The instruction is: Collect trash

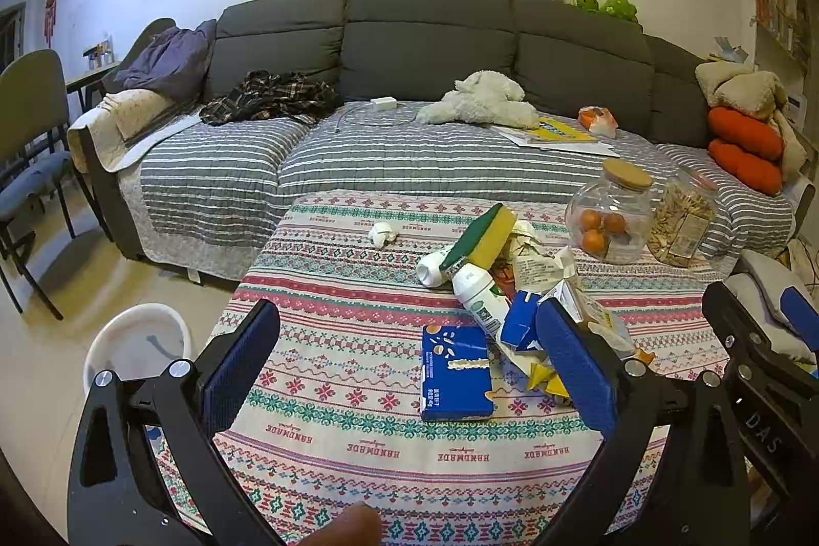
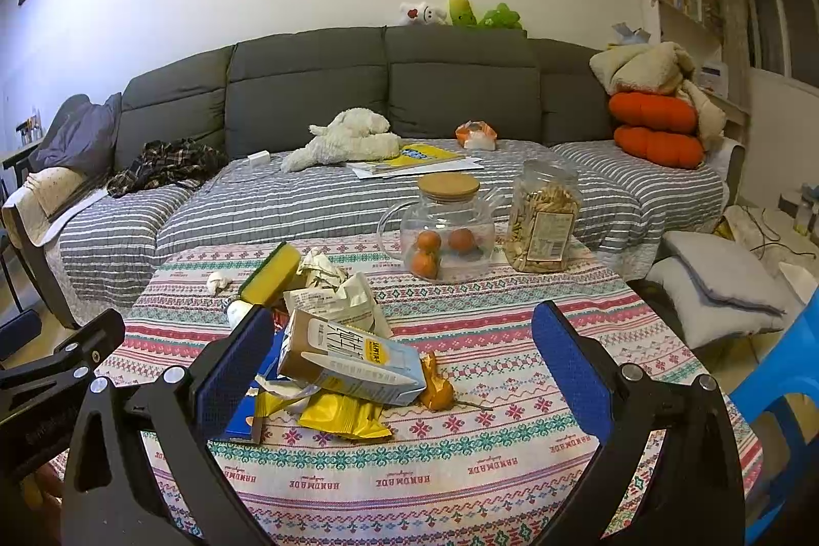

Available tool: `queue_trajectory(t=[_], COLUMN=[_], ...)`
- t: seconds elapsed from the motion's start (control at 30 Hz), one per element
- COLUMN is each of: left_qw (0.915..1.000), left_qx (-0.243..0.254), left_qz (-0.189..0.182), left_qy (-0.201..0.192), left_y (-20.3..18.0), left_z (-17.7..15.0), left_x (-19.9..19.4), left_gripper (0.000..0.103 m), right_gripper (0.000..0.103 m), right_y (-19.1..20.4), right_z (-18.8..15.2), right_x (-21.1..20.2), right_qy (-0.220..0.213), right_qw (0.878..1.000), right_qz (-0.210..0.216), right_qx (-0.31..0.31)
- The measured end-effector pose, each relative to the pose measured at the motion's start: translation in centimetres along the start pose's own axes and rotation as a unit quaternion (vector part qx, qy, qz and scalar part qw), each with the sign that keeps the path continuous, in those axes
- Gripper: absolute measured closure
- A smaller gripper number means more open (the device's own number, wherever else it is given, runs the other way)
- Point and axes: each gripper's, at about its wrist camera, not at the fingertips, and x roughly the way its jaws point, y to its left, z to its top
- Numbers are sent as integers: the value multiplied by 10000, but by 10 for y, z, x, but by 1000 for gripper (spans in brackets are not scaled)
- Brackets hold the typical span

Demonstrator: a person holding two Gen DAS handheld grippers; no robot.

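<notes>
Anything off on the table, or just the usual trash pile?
One oddity: a yellow-and-green sponge sits tilted on top of the pile, propped on a white bottle lying on its side. It is a cleaning item mixed in with crumpled wrappers and a tipped milk carton. Nothing looks spilled. Both grippers hold nothing, jaws open.

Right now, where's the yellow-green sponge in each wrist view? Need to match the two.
Left wrist: the sponge sits centre-right, tilted, propped on the white bottles at the far end of the trash pile.
Right wrist: the sponge is left of centre, just above the left finger of the open right claw.
Shared landmark: the glass jar with oranges, right of the sponge in both.
</notes>
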Motion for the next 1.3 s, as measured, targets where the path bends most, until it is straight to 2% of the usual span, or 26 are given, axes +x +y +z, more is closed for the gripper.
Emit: queue_trajectory(t=[1.07, 1.3], left_qw=[10000, 9996], left_qx=[-23, -244], left_qz=[7, 60], left_qy=[57, 152], left_y=[5, 14], left_z=[-6, -5], left_x=[3, 6], left_gripper=[7, 7], right_gripper=[5, 5], right_y=[-1, -4], right_z=[-2, -3], right_x=[2, 9], right_qy=[47, 293], right_qw=[10000, 9995], right_qz=[1, -89], right_qx=[-11, 25])
